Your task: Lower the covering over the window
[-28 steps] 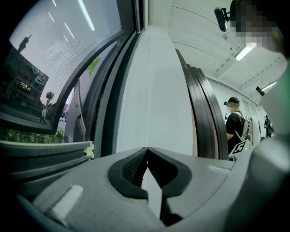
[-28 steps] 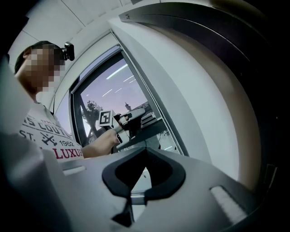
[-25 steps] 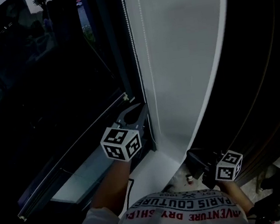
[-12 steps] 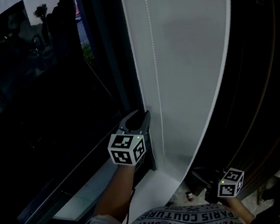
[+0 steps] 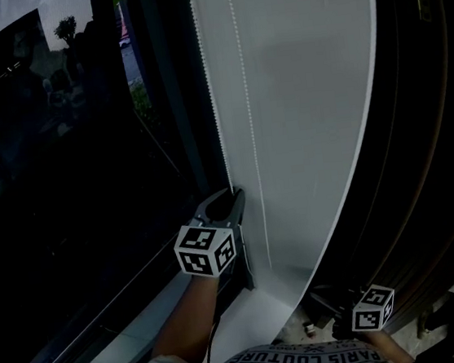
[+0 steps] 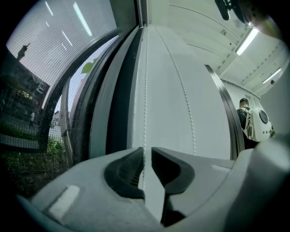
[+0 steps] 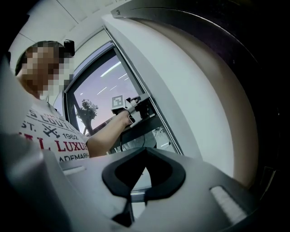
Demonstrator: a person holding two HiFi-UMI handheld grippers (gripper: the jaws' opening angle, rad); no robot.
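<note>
A white bead chain [image 5: 210,96] hangs in two strands beside the dark window [image 5: 65,196]. My left gripper [image 5: 230,197] is shut on the left strand, just above the sill. In the left gripper view that chain [image 6: 145,90] runs down between the nearly closed jaws of the left gripper [image 6: 147,152]. The other strand [image 6: 181,90] hangs free against the white panel. My right gripper [image 5: 329,308] hangs low at the right, shut and empty, away from the chain. Its view shows the right gripper [image 7: 145,156] with jaws together, and the left gripper [image 7: 131,106] far off at the chain.
A white wall panel [image 5: 308,109] stands right of the chain, with dark curtain folds [image 5: 429,152] beyond it. The white sill [image 5: 244,322] lies below. A small object [image 5: 309,328] sits on the floor. A person [image 6: 249,122] stands far behind.
The left gripper now stands a little higher above the sill, still on the chain. The right gripper has sunk lower in the head view, which has tilted slightly upward.
</note>
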